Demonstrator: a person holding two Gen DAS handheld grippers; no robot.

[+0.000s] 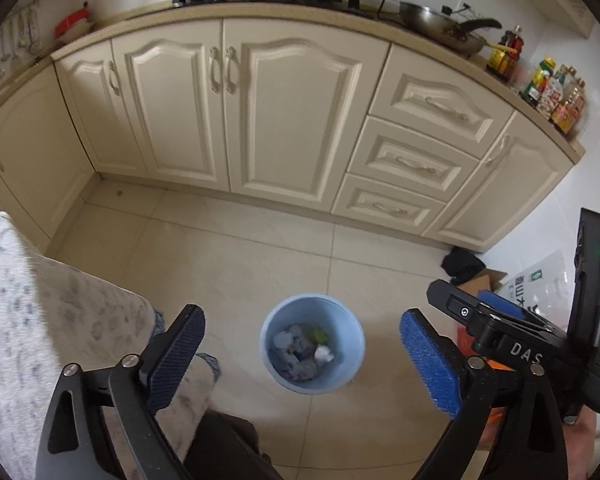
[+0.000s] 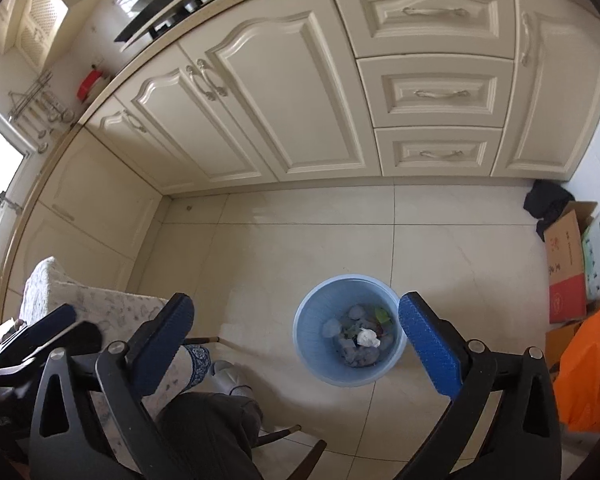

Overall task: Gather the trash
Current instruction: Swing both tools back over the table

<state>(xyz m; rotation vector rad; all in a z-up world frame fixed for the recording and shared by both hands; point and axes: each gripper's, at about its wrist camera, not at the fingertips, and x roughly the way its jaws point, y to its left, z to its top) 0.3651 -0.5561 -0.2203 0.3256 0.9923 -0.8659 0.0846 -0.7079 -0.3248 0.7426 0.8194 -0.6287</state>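
Note:
A light blue trash bin (image 1: 342, 322) stands on the tiled floor, holding crumpled paper (image 1: 324, 354), bluish wrappers and a green scrap. It also shows in the right wrist view (image 2: 312, 332), with a white paper ball (image 2: 367, 337) on top of the trash. My left gripper (image 1: 302, 344) is open and empty, held high above the bin. My right gripper (image 2: 296, 330) is open and empty, also high above the bin, and it shows at the right of the left wrist view (image 1: 500, 320).
Cream kitchen cabinets (image 1: 236, 112) run along the back with a wok (image 1: 444, 28) and bottles on the counter. A patterned cloth-covered table (image 1: 40, 320) is at the left. Cardboard boxes (image 2: 568, 264), an orange bag (image 2: 592, 364) and dark cloth (image 2: 546, 202) lie at the right.

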